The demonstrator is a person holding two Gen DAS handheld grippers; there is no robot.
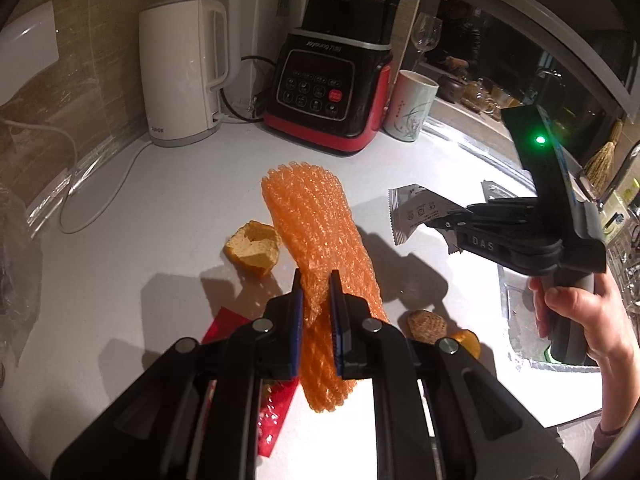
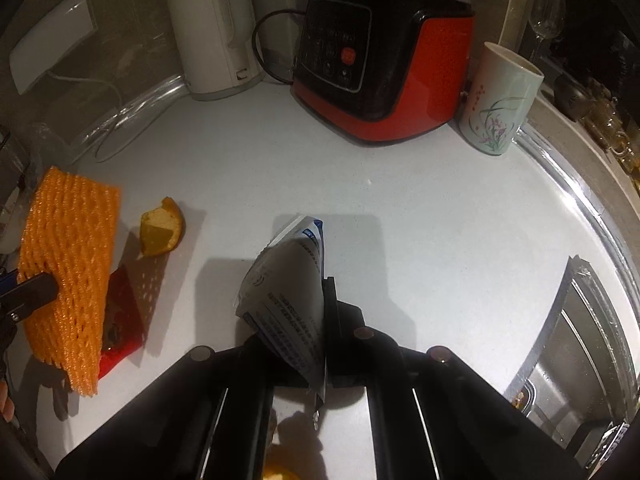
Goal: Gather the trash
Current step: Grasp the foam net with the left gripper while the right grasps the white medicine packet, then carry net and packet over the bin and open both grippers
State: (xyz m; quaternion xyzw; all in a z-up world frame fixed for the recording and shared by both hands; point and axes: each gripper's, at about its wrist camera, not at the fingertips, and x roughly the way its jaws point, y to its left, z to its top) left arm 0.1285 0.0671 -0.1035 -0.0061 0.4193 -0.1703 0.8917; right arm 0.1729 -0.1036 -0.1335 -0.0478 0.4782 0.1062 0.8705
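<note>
My left gripper (image 1: 316, 280) is shut on an orange foam fruit net (image 1: 320, 220) and holds it above the white counter (image 1: 160, 208); the net also shows at the left of the right wrist view (image 2: 68, 256). My right gripper (image 2: 320, 288) is shut on a silver-white snack wrapper (image 2: 288, 292), seen held in the air in the left wrist view (image 1: 420, 212). An orange peel (image 1: 254, 248) lies on the counter left of the net. A red wrapper (image 1: 276, 412) lies under the left gripper. A brown husk-like scrap (image 1: 427, 325) and an orange bit (image 1: 466, 342) lie to the right.
A white kettle (image 1: 184, 72), a red and black blender base (image 1: 332, 92) and a flowered cup (image 1: 412, 104) stand along the back. A wine glass (image 1: 428, 36) stands behind the cup. A steel sink (image 2: 580, 352) lies at the right. A clear plastic bag (image 1: 16, 264) is at the left.
</note>
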